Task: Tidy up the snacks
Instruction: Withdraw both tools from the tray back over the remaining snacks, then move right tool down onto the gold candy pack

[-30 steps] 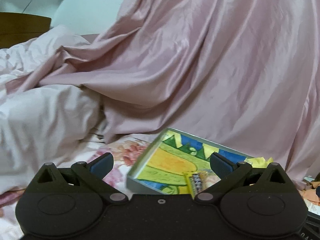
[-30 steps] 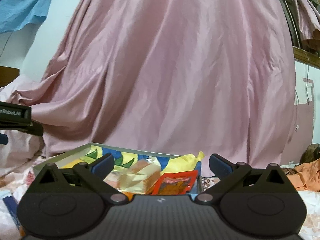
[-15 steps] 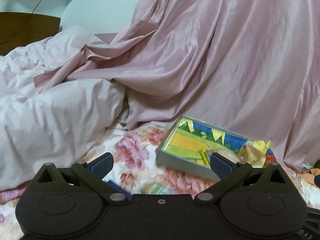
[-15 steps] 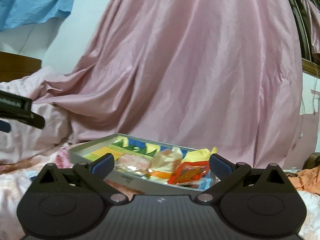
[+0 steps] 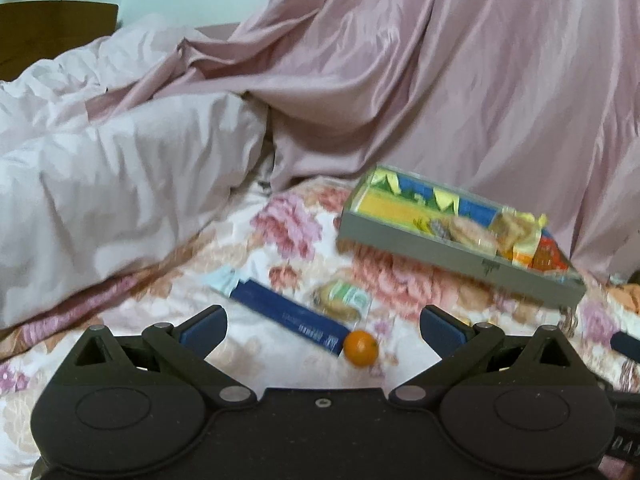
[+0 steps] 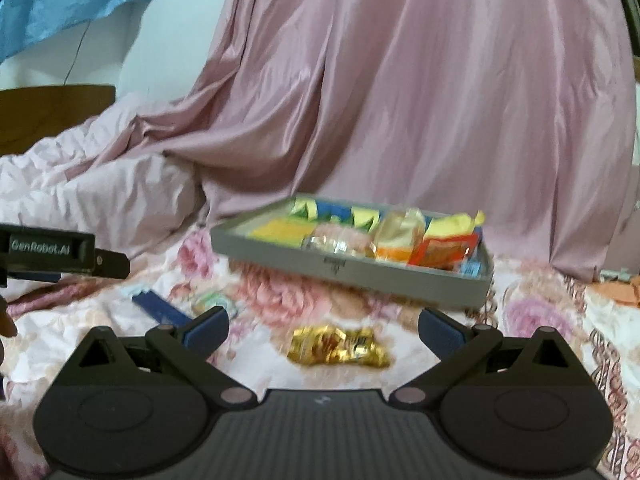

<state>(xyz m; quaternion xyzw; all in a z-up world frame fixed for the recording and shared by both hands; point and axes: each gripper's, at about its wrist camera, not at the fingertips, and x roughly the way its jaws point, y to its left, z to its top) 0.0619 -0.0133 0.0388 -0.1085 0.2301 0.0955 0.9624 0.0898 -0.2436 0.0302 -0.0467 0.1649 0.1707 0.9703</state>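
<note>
A grey tray (image 5: 452, 254) (image 6: 352, 270) with a colourful bottom lies on the flowered bedsheet and holds several wrapped snacks (image 6: 400, 236). Loose on the sheet in the left wrist view are a long blue packet (image 5: 288, 318), a green-labelled cookie pack (image 5: 340, 300) and a small orange fruit (image 5: 361, 348). A gold wrapper (image 6: 338, 346) lies in front of the tray in the right wrist view. My left gripper (image 5: 322, 328) is open above the blue packet and the fruit. My right gripper (image 6: 323, 330) is open above the gold wrapper. Both hold nothing.
A pink curtain (image 6: 400, 100) hangs behind the tray. A rumpled pale quilt (image 5: 100, 160) piles up on the left. A wooden headboard (image 5: 52, 32) shows at the far left. The left gripper's body (image 6: 52, 254) juts in at the left of the right wrist view.
Both grippers have pulled back from the tray, which now looks smaller and farther. The loose snacks on the sheet have come into view. Both stay open.
</note>
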